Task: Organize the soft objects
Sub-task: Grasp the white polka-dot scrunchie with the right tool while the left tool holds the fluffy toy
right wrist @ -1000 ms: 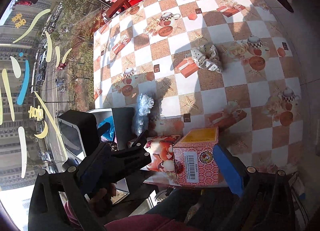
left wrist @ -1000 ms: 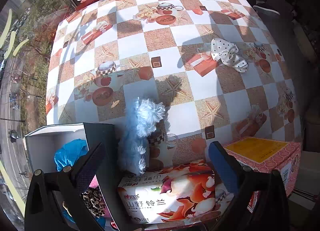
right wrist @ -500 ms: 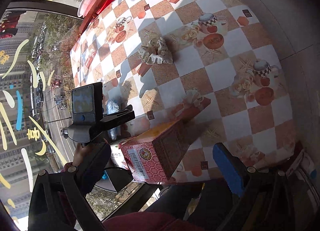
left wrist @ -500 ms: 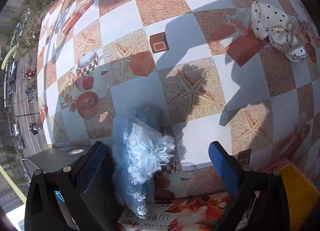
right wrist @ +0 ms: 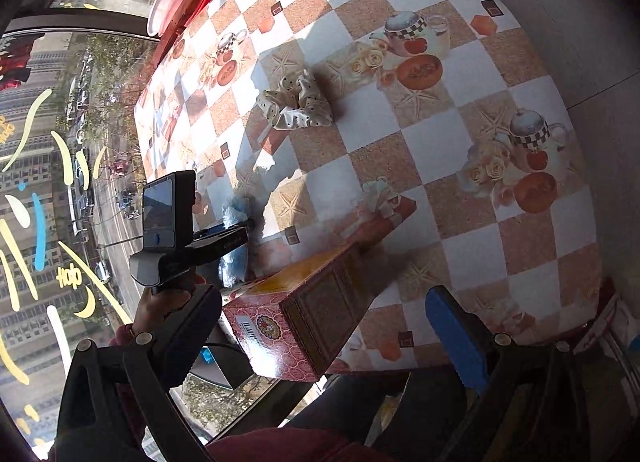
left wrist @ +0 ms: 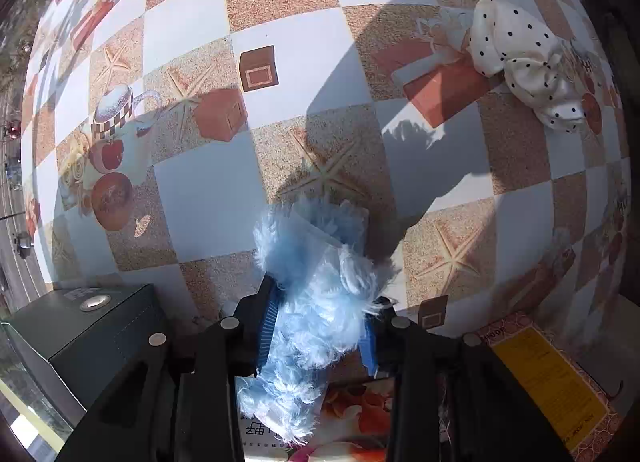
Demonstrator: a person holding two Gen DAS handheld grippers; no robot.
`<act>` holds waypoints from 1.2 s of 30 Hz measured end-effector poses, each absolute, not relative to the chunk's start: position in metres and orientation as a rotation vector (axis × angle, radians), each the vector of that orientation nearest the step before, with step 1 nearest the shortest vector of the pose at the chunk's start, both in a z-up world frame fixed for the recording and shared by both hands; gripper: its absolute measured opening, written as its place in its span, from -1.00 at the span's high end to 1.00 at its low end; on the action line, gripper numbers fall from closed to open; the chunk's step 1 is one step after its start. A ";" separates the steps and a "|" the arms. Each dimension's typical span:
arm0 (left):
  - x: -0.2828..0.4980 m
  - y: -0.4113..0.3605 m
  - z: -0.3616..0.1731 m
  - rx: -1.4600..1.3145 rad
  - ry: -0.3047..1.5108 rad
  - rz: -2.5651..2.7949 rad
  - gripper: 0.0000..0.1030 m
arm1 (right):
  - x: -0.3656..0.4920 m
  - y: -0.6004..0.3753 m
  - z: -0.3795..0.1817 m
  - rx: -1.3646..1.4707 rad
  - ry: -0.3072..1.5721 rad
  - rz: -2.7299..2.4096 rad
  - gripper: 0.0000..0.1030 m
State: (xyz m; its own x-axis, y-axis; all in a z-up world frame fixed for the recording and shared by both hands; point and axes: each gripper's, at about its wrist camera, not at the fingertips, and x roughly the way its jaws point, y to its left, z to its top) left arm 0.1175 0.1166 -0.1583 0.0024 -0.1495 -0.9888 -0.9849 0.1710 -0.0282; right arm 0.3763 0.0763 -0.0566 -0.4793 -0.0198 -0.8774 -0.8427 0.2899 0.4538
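fluffy blue soft toy (left wrist: 320, 302) sits near the desk (left wrist: 208, 197) edge, pinched in the left gripper (left wrist: 318, 332), whose jaws have just closed from wide apart. a tissue pack (left wrist: 352, 414), black box (left wrist: 84, 334) and pink carton (right wrist: 308, 314) crowd it. right gripper (right wrist: 324, 326) jaws spread, empty. polka-dot scrunchie (left wrist: 528, 65) lies well apart.

A table (right wrist: 472, 133) is covered by a checkered oilcloth printed with starfish, teapots and gift boxes. Hard sunlight and sharp shadows are cast across it. A window (right wrist: 48, 181) with painted decals is set beside it; a street is seen below.
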 end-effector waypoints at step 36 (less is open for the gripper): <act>0.098 0.098 -0.178 -1.195 1.198 1.164 -1.00 | 0.245 0.230 -0.208 -1.396 1.126 1.343 -1.00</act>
State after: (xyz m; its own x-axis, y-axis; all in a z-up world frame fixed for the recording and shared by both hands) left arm 0.0983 0.0980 -0.1778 0.0308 0.0050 -0.9995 -0.9990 0.0340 -0.0306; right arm 0.2452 0.2300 -0.2084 0.0085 -0.0375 -0.9993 -0.9774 -0.2112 -0.0004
